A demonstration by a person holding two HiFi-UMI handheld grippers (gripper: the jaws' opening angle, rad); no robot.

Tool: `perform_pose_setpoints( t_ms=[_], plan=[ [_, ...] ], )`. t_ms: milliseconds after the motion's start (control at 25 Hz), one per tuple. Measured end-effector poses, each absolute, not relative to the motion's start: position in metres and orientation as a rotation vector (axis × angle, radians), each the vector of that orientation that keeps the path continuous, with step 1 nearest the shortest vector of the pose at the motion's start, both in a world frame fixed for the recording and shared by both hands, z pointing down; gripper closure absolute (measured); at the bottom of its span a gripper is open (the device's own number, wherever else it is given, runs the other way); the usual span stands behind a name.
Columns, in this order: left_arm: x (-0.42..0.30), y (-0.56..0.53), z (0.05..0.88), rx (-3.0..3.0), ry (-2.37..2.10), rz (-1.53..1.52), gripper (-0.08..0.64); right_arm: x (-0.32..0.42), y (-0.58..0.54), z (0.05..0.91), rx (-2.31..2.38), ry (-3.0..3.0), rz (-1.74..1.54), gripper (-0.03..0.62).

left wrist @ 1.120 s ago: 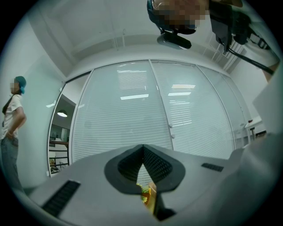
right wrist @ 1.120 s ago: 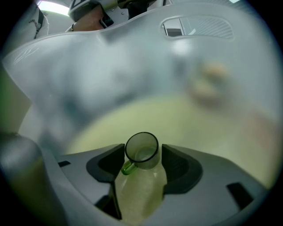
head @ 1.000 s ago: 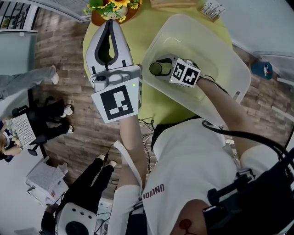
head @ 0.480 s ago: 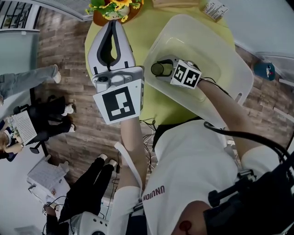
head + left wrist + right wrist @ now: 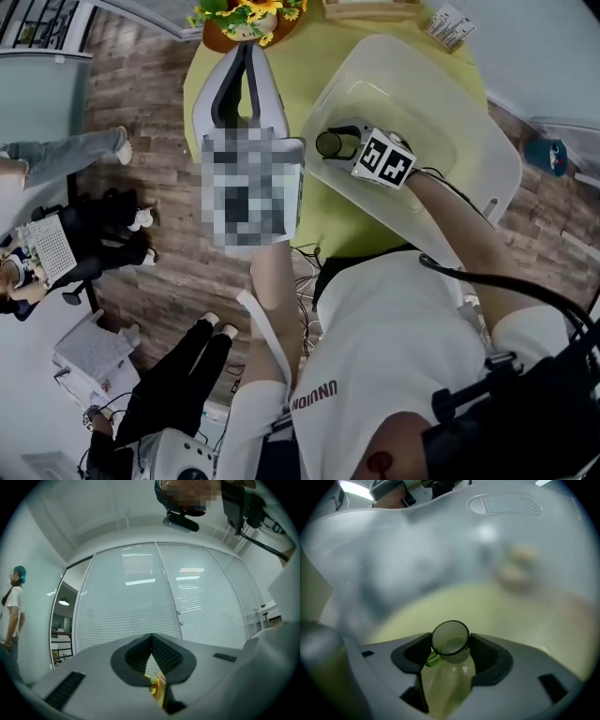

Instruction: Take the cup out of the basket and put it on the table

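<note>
A small translucent green cup with a handle lies inside the clear plastic basket on the yellow-green table. My right gripper reaches into the basket and is shut on the cup. In the right gripper view the cup sits clamped between the two dark pads, its mouth facing away, with the basket wall behind it. My left gripper is held up beside the basket, over the table's left edge, with its jaws together on nothing. In the left gripper view the left gripper points at a glass wall.
A pot of yellow flowers stands at the table's far edge, with a wooden box and a tag beyond the basket. People stand on the wooden floor to the left. A person shows in the left gripper view.
Both grippers and the basket sit slightly further right in the head view. The right gripper stays shut on the cup inside the basket; the left stays shut.
</note>
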State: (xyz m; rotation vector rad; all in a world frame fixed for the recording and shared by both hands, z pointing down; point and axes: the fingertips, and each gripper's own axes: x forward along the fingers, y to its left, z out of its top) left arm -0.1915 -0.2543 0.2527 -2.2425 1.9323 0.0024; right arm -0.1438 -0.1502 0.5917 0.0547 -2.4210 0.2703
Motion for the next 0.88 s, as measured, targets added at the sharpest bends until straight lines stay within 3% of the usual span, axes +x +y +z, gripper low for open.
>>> perform_pose_setpoints(
  t_ms=[880],
  plan=[
    [-0.193, -0.235, 0.237, -2.169, 1.956, 0.021, 0.548, -0.148, -0.168, 0.546, 0.166, -2.476, 0.224, 0.321]
  ],
)
